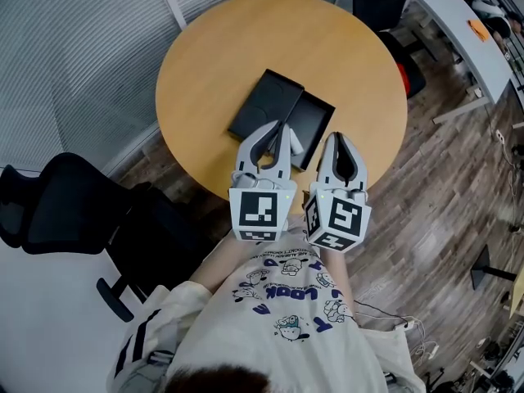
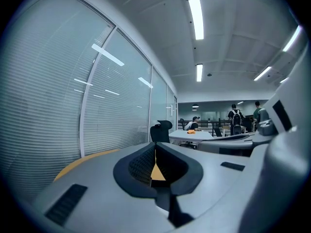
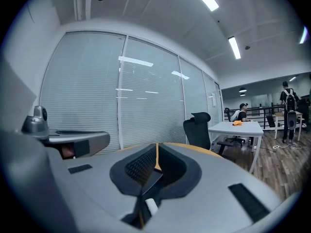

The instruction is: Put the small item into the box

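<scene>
Box [image 1: 264, 105]: black, flat, open in two halves on the tabletop [image 1: 213, 56]; probably stiff, light and smooth.
Small item: not discernible in any view; presumably light, best pinched across its narrow sides.
Left gripper [image 1: 277, 131], right gripper [image 1: 338, 140]: jaws closed, apparently empty, near the box.

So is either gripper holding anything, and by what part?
The right gripper seems shut on a thin dark piece, by one end; left gripper shut, empty.
</scene>
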{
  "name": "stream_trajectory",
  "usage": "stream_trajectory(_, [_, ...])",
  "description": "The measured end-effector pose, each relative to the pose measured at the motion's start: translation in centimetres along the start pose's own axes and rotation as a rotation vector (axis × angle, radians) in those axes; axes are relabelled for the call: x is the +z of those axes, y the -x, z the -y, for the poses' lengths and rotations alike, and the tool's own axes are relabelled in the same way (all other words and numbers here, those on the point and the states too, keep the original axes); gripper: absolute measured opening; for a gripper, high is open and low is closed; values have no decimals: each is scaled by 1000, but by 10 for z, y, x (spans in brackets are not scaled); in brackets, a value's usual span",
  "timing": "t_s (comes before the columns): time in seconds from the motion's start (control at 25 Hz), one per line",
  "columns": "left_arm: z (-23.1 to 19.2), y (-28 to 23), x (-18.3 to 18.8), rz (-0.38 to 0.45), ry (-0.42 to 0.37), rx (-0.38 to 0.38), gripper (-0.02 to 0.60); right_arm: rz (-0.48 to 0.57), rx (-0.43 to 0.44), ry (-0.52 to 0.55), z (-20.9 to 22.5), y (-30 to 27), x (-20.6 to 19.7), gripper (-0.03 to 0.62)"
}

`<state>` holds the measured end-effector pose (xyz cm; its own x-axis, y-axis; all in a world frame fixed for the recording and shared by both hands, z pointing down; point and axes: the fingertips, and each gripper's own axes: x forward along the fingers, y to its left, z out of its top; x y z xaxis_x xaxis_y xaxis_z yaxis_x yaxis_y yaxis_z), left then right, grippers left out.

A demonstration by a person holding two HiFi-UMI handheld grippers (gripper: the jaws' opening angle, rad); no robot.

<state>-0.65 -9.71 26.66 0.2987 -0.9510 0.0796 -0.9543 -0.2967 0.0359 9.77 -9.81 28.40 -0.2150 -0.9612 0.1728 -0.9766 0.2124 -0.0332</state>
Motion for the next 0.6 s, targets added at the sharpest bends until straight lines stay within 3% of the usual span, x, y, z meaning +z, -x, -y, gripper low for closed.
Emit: stream_trajectory(0.6, [-2,1,-1,-1,1,8,15,-9,9,7,-5,-1,-3,35])
